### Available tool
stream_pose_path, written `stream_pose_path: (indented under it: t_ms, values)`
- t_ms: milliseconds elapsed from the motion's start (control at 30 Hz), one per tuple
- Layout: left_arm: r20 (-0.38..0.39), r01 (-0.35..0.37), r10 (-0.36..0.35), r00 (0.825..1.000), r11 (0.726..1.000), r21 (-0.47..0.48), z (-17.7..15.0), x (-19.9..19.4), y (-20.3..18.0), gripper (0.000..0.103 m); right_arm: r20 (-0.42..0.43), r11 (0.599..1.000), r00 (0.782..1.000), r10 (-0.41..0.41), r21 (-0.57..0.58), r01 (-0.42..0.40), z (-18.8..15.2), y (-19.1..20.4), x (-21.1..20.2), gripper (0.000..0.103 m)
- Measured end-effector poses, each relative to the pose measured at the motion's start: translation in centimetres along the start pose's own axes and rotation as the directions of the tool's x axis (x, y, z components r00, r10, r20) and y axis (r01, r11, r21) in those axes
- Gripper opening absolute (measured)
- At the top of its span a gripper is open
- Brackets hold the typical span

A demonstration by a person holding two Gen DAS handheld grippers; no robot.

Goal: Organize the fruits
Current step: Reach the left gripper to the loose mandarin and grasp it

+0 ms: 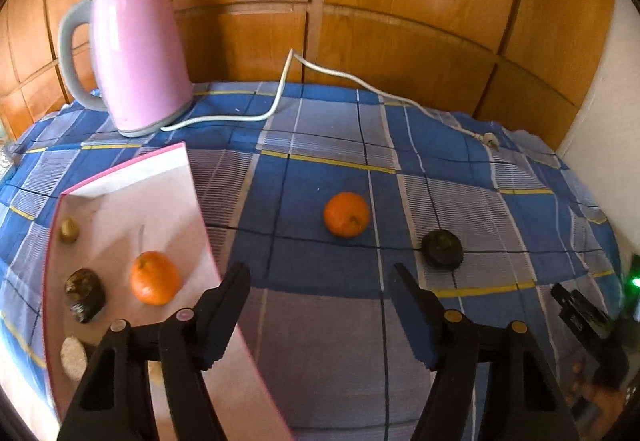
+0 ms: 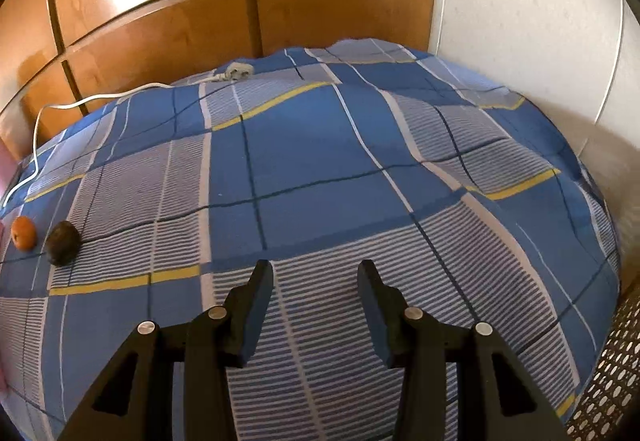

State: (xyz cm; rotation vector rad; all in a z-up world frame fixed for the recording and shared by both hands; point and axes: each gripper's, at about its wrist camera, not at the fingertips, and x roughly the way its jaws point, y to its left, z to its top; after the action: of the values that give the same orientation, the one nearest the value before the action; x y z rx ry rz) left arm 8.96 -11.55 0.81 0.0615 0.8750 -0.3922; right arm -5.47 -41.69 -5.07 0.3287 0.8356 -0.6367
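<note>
Both pairs of fingers are released and empty right now: the left gripper hangs over the blue checked tablecloth with its left finger overlapping the right edge of the shallow white tray with the pink rim, and the right gripper hovers over bare cloth, well apart from any fruit.

Two fruits are loose on the table: a round orange tangerine at the centre, and a dark, wrinkled, roundish fruit just to its right and a touch nearer. In the tray on the left sit another orange tangerine, a dark mottled fruit and a small yellowish-green fruit.

Risks from here? Both loose fruits are round, so a glancing finger could send one rolling across the cloth, perhaps off the near edge. The left finger over the tray rim could nudge or tip the tray. The white cord of the pink electric kettle trails along the far side; a wide sweep could snag it.

Orientation: the loose tangerine is near-spherical with no real long axis, its stem dimple facing near and slightly right. The dark fruit is slightly squat, its stem end turned upward.
</note>
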Motion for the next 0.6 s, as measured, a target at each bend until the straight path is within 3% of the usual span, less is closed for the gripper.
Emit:
stream_pose_path:
  t_ms: [133,500,600]
  values:
    - [-0.040,-0.003,0.003,0.999,1.000,0.001,1.2,2.4,-0.5,0.072,0.005,1.000,1.000,0.004,-0.009,-0.004,0.0,0.2,0.1,0.058]
    - [-0.090,-0.055,0.057,0.994,0.998,0.023,3.4,8.1,-2.6,0.070,0.024,1.000,1.000,0.016,-0.013,-0.016,-0.4,0.5,0.2,0.067]
    - [-0.113,-0.067,0.068,0.991,0.998,0.010,3.6,9.7,-2.6,0.064,0.027,1.000,0.999,0.017,-0.015,-0.017,-0.5,0.6,0.2,0.069]
